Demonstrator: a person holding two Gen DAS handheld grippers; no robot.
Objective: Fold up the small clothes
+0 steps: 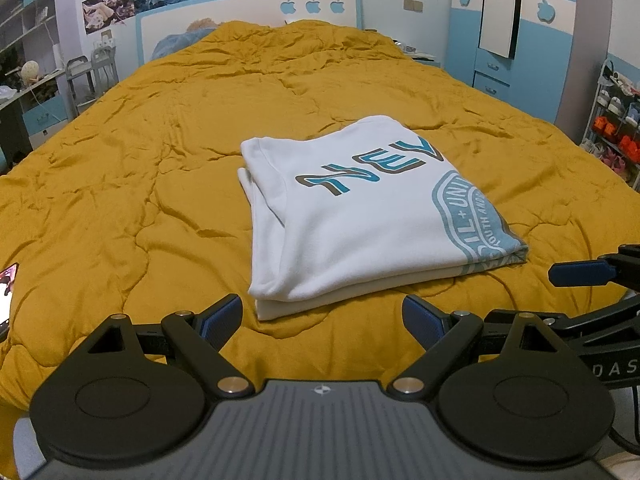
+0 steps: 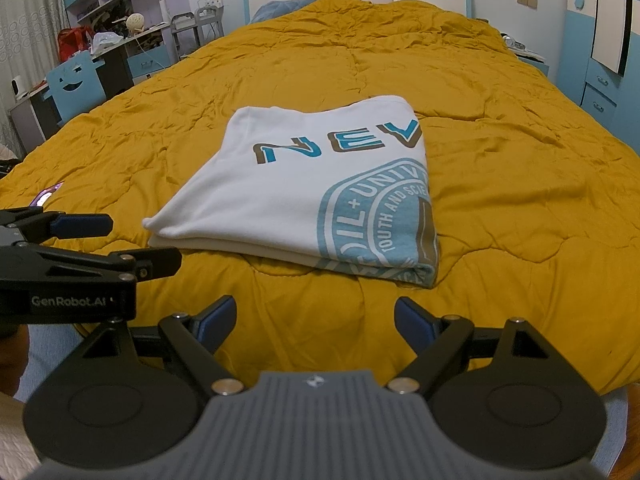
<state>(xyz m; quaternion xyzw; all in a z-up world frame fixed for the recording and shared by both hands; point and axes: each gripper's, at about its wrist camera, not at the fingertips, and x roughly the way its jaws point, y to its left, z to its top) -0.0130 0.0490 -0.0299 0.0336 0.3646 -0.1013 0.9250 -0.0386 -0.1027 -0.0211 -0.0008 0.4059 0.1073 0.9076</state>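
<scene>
A white T-shirt (image 1: 360, 216) with blue lettering and a round blue emblem lies folded into a flat rectangle on the mustard-yellow quilt (image 1: 160, 152). In the right wrist view the same T-shirt (image 2: 296, 192) sits in the middle of the quilt (image 2: 520, 200). My left gripper (image 1: 322, 322) is open just short of the shirt's near edge, nothing between its blue pads. My right gripper (image 2: 314, 322) is also open and empty, a little back from the shirt. Each gripper shows in the other's view: the right gripper (image 1: 580, 276) at the right edge, the left gripper (image 2: 80, 228) at the left edge.
A phone (image 1: 8, 284) with a lit screen lies on the quilt at the far left. The white and blue headboard (image 1: 248, 16) stands at the far end. A desk with a blue chair (image 2: 76, 84) stands left of the bed, and a blue wardrobe (image 1: 520, 40) and shoe rack (image 1: 616, 128) to the right.
</scene>
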